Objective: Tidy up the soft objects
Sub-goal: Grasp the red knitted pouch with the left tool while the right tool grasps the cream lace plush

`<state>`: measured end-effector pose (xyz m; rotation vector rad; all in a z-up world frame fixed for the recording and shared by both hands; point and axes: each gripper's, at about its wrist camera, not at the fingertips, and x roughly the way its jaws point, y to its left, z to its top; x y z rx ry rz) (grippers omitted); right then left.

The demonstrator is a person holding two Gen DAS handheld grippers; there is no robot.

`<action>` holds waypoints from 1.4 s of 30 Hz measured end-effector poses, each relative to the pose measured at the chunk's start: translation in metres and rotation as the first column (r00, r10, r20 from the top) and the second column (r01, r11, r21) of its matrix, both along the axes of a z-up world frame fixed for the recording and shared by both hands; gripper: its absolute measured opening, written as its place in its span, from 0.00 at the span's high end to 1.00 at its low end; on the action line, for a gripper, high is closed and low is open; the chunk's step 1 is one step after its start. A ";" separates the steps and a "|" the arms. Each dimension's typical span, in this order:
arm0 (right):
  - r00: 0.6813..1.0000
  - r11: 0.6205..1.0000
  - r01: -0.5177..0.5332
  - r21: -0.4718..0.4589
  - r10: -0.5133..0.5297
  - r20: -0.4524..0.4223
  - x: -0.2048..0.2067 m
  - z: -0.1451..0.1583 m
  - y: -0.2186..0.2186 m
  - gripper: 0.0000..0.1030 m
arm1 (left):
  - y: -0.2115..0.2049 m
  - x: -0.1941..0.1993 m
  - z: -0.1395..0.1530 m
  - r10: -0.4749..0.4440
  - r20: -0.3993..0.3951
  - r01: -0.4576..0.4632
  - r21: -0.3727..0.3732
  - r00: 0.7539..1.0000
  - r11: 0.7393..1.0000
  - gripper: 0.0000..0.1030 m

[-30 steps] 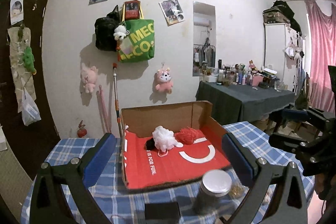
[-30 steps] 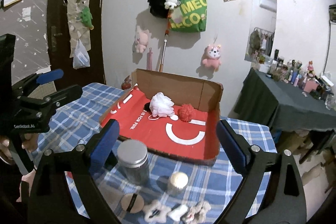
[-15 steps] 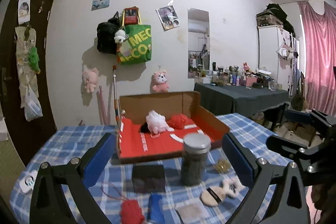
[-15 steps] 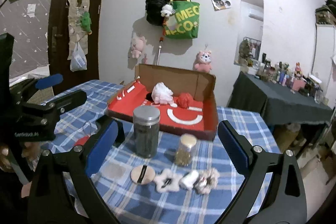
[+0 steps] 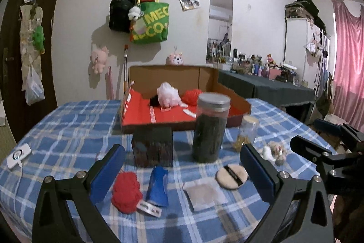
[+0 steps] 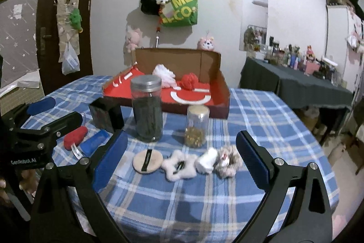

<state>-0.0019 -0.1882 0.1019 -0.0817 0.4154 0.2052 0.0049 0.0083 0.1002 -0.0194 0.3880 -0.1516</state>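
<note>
Left-wrist view: the left gripper (image 5: 182, 171) is held wide apart and empty above the table (image 5: 68, 129), with a red pompom (image 5: 126, 192), blue roll (image 5: 158, 186) and grey pad (image 5: 204, 194) laid between its fingers, and a white puff (image 5: 167, 93) seen in the box (image 5: 173, 115) behind the jar (image 5: 210, 126). Right-wrist view: the right gripper (image 6: 179, 158) is likewise spread wide and empty, and a round puff (image 6: 147, 161), star clip (image 6: 179, 165) and furry scrunchie (image 6: 224, 162) are lined up between its fingers.

Dark jar (image 5: 210, 126) hides box's (image 5: 179, 116) front (partly) — contents unclear

Blue-checked tablecloth (image 6: 250, 111) — red box (image 6: 218, 92)
</note>
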 end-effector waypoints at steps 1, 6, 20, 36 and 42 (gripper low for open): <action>1.000 1.000 0.005 0.001 -0.005 -0.004 -0.001 -0.005 0.000 0.05 | 0.000 0.001 -0.005 0.000 -0.009 0.000 0.002 1.000 1.000 0.00; 0.998 0.999 0.035 0.011 -0.034 -0.043 0.005 -0.029 -0.003 0.05 | 0.002 0.005 -0.029 0.007 -0.063 -0.007 -0.008 0.998 1.000 0.00; 0.986 0.998 0.066 0.023 -0.061 -0.155 0.028 -0.071 -0.009 0.05 | 0.007 0.024 -0.063 0.037 -0.154 -0.035 0.017 0.987 0.999 0.00; 0.987 0.994 0.030 0.106 -0.012 -0.162 0.048 -0.054 -0.027 0.05 | 0.022 0.036 -0.044 0.006 -0.156 0.000 0.039 0.988 0.999 0.00; 0.979 0.988 0.017 0.151 0.014 -0.203 0.060 -0.049 -0.039 0.06 | 0.042 0.042 -0.029 -0.018 -0.174 0.024 0.032 0.985 0.999 0.01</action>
